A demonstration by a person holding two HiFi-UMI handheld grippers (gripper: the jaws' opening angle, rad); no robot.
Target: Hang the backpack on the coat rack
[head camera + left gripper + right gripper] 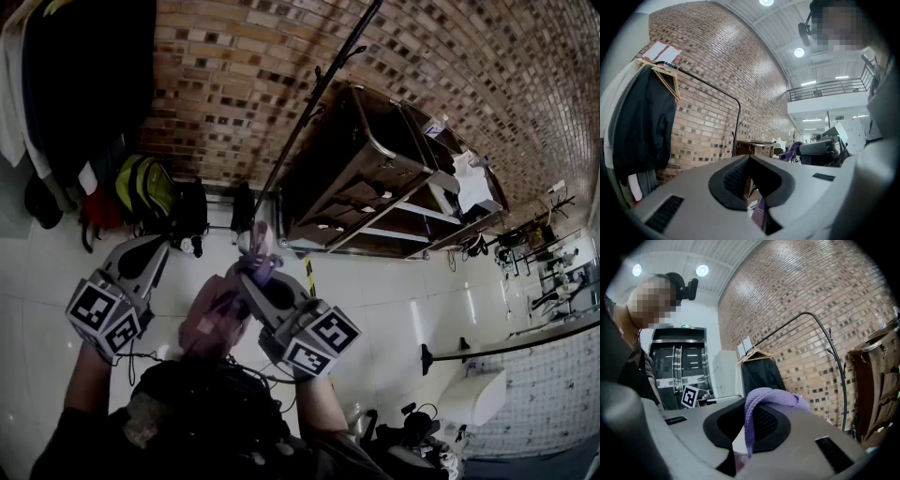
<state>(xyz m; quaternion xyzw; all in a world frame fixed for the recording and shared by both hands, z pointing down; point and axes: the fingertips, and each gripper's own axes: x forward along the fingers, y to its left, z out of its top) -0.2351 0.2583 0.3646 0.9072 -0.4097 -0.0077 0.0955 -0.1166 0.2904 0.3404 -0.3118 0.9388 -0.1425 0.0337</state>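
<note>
A pink and purple backpack [214,323] hangs low between my two grippers, close to the person's body. My right gripper [255,253] is shut on its purple woven strap [761,401], which loops up over the jaws. My left gripper [153,248] is just left of the bag, open; in the left gripper view the left gripper [749,187] has a gap between its pads, and a purple bit of the bag [761,212] shows below. The black coat rack pole [314,98] rises ahead by the brick wall; its curved bar [820,329] is beyond the strap.
Dark coats [84,84] hang at the far left, one on a wooden hanger [668,77]. A yellow-green backpack [141,187], a red bag [98,211] and a black bag [192,211] sit by the wall. A brown wooden cabinet [375,178] stands right of the pole.
</note>
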